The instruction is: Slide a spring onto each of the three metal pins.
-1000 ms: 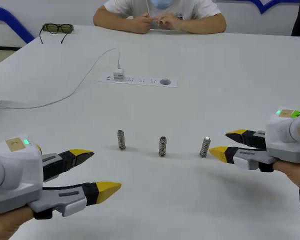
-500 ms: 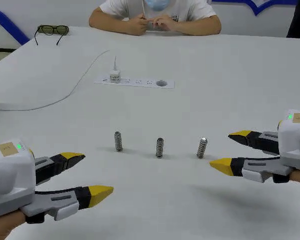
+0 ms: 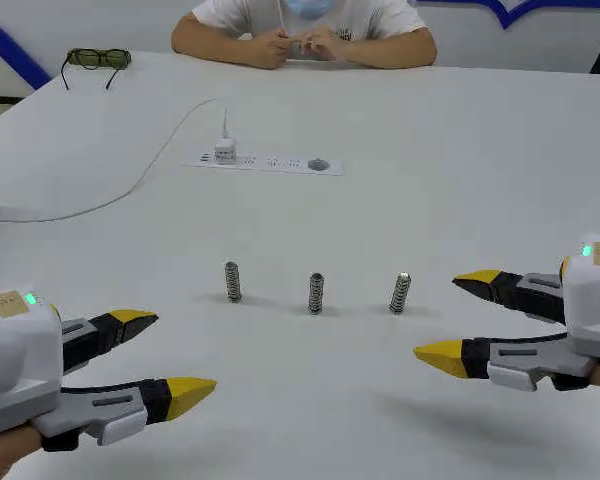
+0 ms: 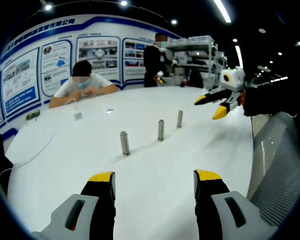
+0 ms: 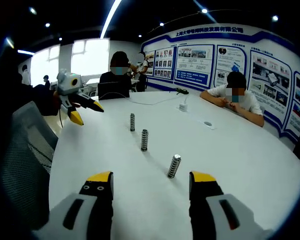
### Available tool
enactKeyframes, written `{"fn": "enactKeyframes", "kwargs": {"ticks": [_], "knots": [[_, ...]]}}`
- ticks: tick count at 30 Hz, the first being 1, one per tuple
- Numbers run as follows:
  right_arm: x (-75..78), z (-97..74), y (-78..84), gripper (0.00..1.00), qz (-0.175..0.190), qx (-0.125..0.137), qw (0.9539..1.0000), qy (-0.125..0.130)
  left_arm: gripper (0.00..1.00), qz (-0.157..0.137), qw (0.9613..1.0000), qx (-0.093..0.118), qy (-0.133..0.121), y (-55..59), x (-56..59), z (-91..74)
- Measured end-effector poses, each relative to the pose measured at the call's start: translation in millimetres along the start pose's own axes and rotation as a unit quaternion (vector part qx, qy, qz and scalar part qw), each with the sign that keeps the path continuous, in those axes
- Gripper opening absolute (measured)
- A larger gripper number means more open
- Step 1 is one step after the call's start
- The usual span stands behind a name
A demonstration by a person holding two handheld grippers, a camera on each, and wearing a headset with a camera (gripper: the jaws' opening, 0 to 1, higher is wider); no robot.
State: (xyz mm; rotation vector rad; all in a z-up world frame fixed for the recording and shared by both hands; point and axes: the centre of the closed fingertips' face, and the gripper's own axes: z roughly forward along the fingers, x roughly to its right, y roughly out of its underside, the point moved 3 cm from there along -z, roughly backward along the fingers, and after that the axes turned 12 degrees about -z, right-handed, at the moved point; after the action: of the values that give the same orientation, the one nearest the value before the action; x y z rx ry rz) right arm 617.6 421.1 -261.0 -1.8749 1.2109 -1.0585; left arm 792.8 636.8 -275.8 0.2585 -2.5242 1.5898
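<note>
White surface (image 3: 500, 150) carries three metal pins (image 3: 404, 277) in one row, and we find a spring around each: the left spring (image 3: 233, 282), the middle spring (image 3: 316, 293) and the right spring (image 3: 400, 293). The right spring leans slightly, with a bright pin top showing above its coils. The other two stand straight. We judge the row is set crosswise between the two tools so that each can reach it from its own side.

We find the left hand-held gripper (image 3: 170, 352) hovering near the person's edge, jaws spread wide and holding nothing. The right hand-held gripper (image 3: 446, 315) hovers beside the right spring but apart from it, also wide open and empty. Since each pin already carries its spring, we judge the task complete or nearly so. We cannot confirm that the leaning spring is fully seated.

We record no container as such. The pins are the only holders, one spring apiece.

Beyond the row lie a power strip (image 3: 270, 162) with its cable (image 3: 130, 190), and glasses (image 3: 98, 58) at the far corner. A person (image 3: 305, 25) sits at the far edge, well apart from the work.
</note>
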Motion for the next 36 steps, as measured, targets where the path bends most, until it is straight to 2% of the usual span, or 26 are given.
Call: {"fn": "enactKeyframes", "kwargs": {"ticks": [13,20,36], "knots": [[-8.9,-7.1,5.6,0.64,0.011,0.006,0.9999,0.007,0.66,-0.005,1.0,0.001,-0.005,0.7,-7.1,-0.7],[-11.3,-8.7,6.5,0.65,0.02,0.012,0.9996,0.015,0.66,-0.005,1.0,0.001,-0.005,0.6,-7.0,-0.5],[-18.7,-5.7,7.6,0.66,0.018,0.016,0.9997,0.01,0.66,-0.003,1.0,-0.001,-0.008,0.4,-6.8,-2.3]]}}
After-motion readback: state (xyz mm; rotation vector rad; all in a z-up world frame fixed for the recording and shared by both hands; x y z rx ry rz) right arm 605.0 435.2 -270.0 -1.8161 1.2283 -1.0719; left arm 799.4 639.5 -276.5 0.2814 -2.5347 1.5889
